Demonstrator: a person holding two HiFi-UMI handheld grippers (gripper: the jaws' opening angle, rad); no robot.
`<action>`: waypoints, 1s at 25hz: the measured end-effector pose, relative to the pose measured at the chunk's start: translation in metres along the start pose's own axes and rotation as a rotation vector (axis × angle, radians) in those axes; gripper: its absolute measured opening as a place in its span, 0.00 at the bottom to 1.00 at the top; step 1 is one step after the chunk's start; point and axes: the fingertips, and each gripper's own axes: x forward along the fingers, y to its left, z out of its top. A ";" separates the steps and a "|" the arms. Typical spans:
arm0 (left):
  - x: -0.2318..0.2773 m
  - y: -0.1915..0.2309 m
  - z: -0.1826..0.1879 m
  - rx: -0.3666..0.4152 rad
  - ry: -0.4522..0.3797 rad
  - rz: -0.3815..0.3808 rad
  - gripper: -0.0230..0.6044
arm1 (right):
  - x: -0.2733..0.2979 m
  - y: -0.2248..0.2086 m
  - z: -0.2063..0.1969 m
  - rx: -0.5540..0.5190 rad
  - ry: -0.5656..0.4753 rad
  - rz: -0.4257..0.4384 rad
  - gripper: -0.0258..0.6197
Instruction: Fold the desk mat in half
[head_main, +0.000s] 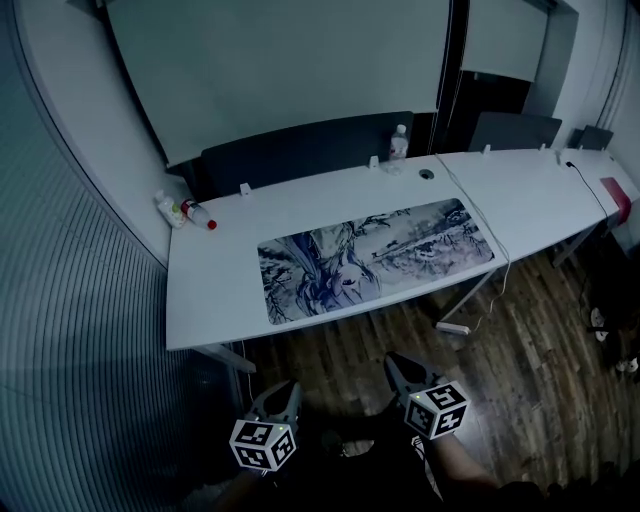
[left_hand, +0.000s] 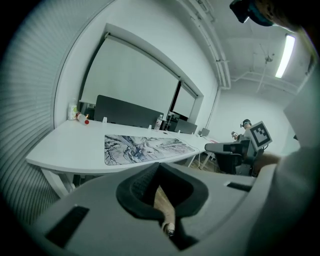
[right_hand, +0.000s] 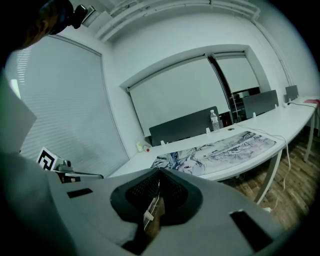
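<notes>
Desk mat (head_main: 375, 258), printed blue-grey, lies flat on the surface (head_main: 215, 275); a bottle (head_main: 399, 143) stands far behind. Left gripper (head_main: 285, 386) and right gripper (head_main: 394, 358) have jaws pressed together, empty.

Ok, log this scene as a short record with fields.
desk mat: flat, unfolded, on the white desk
left gripper: shut, empty, short of the desk
right gripper: shut, empty, short of the desk
water bottle: upright at the desk's far edge
small bottles: at the desk's far left corner
task: fold not yet started
</notes>
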 end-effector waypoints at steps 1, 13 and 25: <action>-0.001 0.001 0.000 -0.003 -0.002 0.005 0.05 | 0.003 0.001 0.001 -0.005 0.001 0.006 0.08; -0.016 0.024 -0.003 -0.053 -0.019 0.082 0.05 | 0.040 0.015 0.000 -0.073 0.040 0.067 0.08; -0.023 0.045 -0.006 -0.106 -0.047 0.155 0.05 | 0.084 0.048 -0.001 -0.128 0.098 0.183 0.08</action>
